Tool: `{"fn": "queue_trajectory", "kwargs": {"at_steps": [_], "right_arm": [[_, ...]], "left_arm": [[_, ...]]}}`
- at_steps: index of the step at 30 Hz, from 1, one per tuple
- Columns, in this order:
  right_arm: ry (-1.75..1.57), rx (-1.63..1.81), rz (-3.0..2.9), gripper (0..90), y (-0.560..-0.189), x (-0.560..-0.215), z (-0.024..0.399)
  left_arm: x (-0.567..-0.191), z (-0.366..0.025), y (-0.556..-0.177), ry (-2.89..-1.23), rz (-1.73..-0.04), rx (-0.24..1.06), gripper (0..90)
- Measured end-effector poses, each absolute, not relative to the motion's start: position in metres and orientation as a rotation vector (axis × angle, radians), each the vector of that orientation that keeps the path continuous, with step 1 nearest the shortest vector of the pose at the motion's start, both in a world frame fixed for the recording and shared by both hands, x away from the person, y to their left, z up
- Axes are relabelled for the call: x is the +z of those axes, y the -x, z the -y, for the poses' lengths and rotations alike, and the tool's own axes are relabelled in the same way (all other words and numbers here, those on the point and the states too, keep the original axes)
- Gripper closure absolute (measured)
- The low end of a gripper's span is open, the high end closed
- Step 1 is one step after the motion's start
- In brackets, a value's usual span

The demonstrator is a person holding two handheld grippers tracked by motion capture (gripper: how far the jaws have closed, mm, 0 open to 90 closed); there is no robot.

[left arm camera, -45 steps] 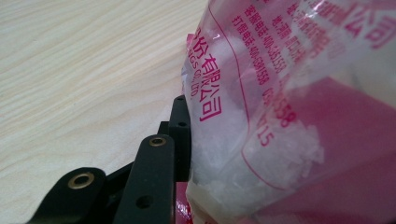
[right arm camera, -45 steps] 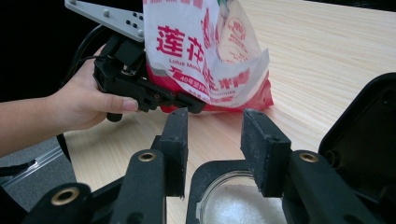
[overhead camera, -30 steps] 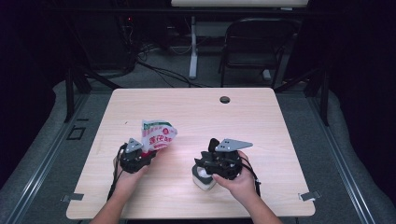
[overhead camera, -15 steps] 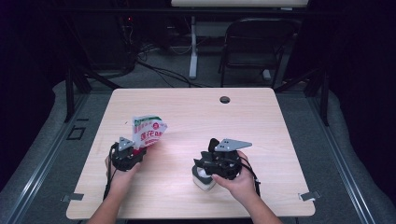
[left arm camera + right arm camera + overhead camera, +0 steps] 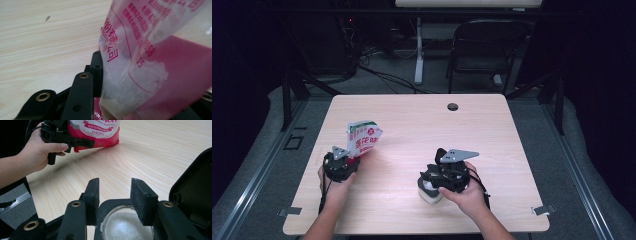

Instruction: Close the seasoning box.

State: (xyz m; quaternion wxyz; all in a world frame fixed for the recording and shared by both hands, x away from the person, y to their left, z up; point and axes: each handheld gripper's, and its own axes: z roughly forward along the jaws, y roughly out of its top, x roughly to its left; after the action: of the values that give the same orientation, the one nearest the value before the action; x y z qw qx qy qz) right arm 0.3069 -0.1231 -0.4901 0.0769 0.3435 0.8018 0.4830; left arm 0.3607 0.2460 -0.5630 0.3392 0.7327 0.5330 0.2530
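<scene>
Bag: clear plastic pouch, pink-red band low on it, pink print, white crystals showing through the film. Left gripper is clenched on its lower end and holds it upright above the table's left half; in the left gripper view a jaw presses the film. Jar: round, clear, black-rimmed, open, white grains inside, black lid standing at its side. Right gripper straddles the jar near the table's front; its jaws have just been narrowing; grip on the rim cannot be told.
</scene>
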Motion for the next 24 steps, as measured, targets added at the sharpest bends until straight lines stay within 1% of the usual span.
{"fn": "queue_trajectory", "kwargs": {"at_steps": [13, 21, 24], "right_arm": [[-1.039, 1.452, -2.393, 59.3, -0.3071, -0.4902, 0.1249], [-1.037, 1.457, -2.394, 59.3, -0.3071, -0.4905, 0.1248], [-1.035, 1.459, -2.393, 59.3, -0.307, -0.4906, 0.1247]], "left_arm": [[-0.5643, -0.2521, -0.3619, -1.933, -1.433, 0.787, 69.2], [-0.5658, -0.2505, -0.3618, -1.945, -1.425, 0.789, 68.7], [-0.5651, -0.2483, -0.361, -1.963, -1.405, 0.806, 65.7]]}}
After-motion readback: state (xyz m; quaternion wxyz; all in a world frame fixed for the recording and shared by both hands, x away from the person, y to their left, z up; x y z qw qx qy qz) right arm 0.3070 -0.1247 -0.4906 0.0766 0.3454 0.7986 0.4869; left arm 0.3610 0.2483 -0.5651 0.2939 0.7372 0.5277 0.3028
